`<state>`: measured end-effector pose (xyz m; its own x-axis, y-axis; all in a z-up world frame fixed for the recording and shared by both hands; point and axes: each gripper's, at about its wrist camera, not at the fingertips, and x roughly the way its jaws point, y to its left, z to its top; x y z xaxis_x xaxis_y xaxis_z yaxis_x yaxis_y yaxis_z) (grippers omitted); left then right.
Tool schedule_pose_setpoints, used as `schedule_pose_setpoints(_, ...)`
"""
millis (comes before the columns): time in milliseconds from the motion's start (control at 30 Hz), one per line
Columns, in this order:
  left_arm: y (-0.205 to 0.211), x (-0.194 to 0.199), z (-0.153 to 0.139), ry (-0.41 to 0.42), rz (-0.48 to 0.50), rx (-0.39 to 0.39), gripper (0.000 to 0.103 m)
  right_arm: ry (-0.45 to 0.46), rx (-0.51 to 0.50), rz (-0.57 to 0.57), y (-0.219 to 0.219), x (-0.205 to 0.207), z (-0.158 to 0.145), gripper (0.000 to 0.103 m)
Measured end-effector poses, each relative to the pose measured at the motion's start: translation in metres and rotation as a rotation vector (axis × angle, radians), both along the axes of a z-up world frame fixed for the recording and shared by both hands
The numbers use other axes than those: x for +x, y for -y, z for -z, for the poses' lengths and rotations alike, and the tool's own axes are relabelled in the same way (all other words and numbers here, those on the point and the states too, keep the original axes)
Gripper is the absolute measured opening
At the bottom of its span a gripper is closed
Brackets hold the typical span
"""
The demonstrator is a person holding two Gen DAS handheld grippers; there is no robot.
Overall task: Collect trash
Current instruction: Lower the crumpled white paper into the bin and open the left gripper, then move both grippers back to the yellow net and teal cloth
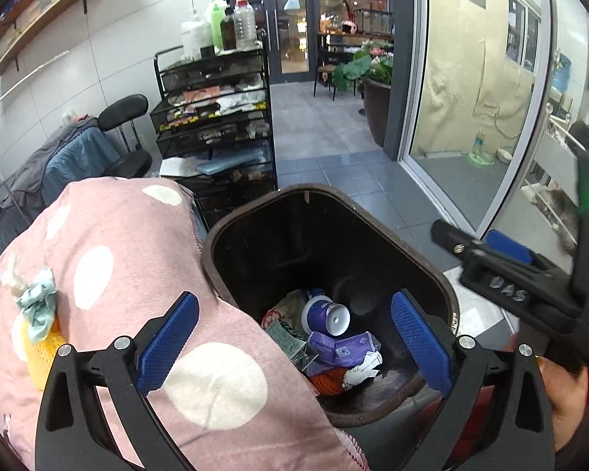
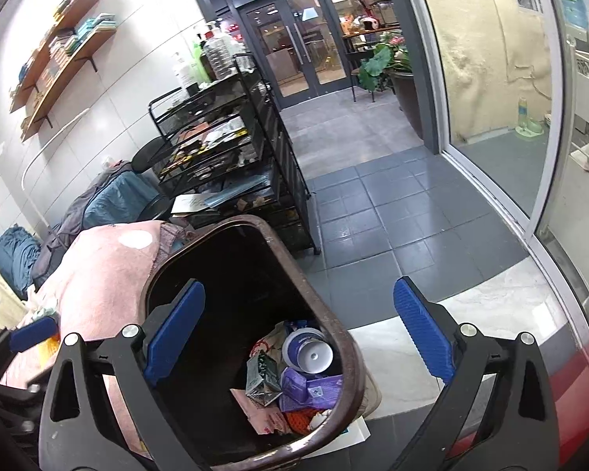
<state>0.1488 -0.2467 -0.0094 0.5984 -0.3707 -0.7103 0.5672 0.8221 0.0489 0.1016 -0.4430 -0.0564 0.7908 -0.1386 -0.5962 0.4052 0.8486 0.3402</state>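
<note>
Brown plastic forms the trash bin (image 1: 373,212), which is standing on the grey tiled floor (image 1: 373,180) with its dark mouth open to both cameras. Lying at its bottom is a small heap of rubbish: a purple-and-white cup (image 1: 326,316) on its side, purple wrappers (image 1: 341,347), a crumpled white scrap (image 1: 363,367) and something orange (image 1: 328,382) underneath. The left gripper (image 1: 294,343) is hanging over the bin with its blue pads spread as wide as they go and nothing between them; one pad is over the bin, the other over the cushion. The right gripper (image 2: 298,337) is also standing wide open and empty, straddling the bin's near right rim, and it is showing at the right edge of the left wrist view, held by a hand (image 1: 567,396). Pressing against the bin's left side is a pink cushion with white dots (image 1: 137,267), and a pale green scrap of cloth (image 1: 39,302) is lying on it beside something yellow. Behind the bin a black wire rack (image 1: 216,117) is carrying bottles on top, with a black chair (image 1: 127,133) to its left and a glass door (image 1: 471,98) to the right.
</note>
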Motion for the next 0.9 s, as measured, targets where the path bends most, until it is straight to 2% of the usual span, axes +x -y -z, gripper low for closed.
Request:
schedule_pose_setpoints(467,-0.054,-0.021,-0.021,0.049,-0.070,-0.090,0.098,0.053,-0.016,-0.115,-0.042,0.009,-0.014,0.096)
schedule_pose_setpoints(900,-0.135,-0.023,-0.018,0.065,-0.233,-0.091,0.098,0.076,-0.055,-0.307,-0.108,0.030,-0.032,0.096)
